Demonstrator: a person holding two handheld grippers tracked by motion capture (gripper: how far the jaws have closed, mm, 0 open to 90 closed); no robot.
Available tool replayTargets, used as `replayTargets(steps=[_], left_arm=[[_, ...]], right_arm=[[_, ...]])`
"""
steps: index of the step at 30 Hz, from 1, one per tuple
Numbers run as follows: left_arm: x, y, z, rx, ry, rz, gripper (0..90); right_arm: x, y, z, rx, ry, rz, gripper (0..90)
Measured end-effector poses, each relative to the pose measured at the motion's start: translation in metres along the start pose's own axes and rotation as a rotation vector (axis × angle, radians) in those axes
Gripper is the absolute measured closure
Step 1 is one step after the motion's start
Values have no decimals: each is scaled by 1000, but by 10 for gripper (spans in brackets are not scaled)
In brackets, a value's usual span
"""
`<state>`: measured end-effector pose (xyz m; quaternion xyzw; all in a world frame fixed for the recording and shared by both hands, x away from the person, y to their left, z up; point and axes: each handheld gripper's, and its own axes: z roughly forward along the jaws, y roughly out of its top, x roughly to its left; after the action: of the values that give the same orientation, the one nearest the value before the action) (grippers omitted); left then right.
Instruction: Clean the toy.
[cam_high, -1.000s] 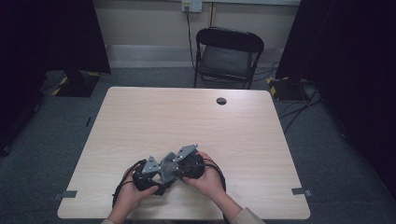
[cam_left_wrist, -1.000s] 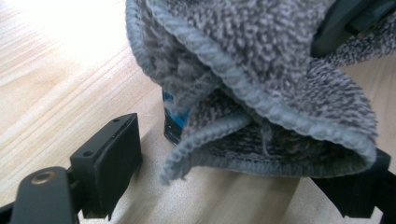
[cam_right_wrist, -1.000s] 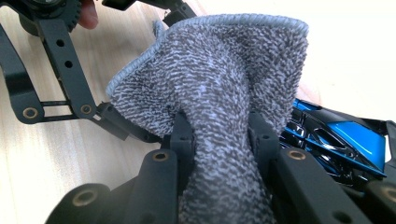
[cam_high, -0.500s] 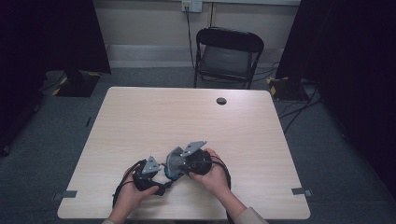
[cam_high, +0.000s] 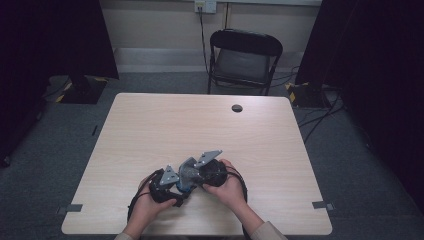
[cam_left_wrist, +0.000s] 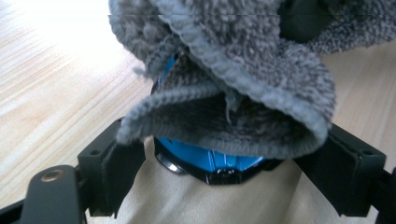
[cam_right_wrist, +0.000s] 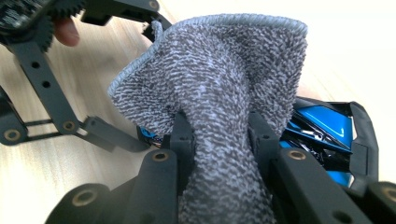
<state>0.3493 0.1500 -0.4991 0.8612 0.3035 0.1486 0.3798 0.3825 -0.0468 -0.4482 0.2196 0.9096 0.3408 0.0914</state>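
Near the table's front edge, a person's hands hold both grippers tip to tip. My right gripper (cam_high: 192, 172) (cam_right_wrist: 219, 135) is shut on a bunched grey terry cloth (cam_right_wrist: 210, 70) (cam_left_wrist: 233, 70) (cam_high: 188, 166). The cloth drapes over a glossy blue and black object (cam_left_wrist: 210, 161) (cam_right_wrist: 322, 126). My left gripper (cam_high: 181, 184) (cam_left_wrist: 224, 172) is shut on this object, with one jaw on each side of it. The cloth hides most of the object and where the pads touch it. One of the left gripper's fingers (cam_right_wrist: 112, 135) reaches the object's end in the right gripper view.
The light wooden table (cam_high: 200, 125) has a small black round cap (cam_high: 237, 108) near its far edge. Behind the table stands a black folding chair (cam_high: 245, 55). Dark curtains hang at both sides, and cables run along the floor at the right.
The right gripper with the cloth has shifted slightly to the right, away from the left gripper. The left hand has hardly moved.
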Motion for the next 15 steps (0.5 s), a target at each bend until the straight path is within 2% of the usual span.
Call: replayTargets(steps=[4,9,11,13,15], left_arm=[[0,3,2,-3,-4,-11,232],[1,3,3,-4,-10,-12,233],[1,3,3,-5,-10,-12,233],[1,3,3,-5,-12,-17,233],[1,3,3,-4,-14,-18,233]], right_arm=[[1,2,0,0,0,-12,696],[9,11,-2,-39,28,-29,695],[16,13,4,9,18,-59,695],[19,12,11,29,24,-73,694],[20,11,12,22,21,-72,695]])
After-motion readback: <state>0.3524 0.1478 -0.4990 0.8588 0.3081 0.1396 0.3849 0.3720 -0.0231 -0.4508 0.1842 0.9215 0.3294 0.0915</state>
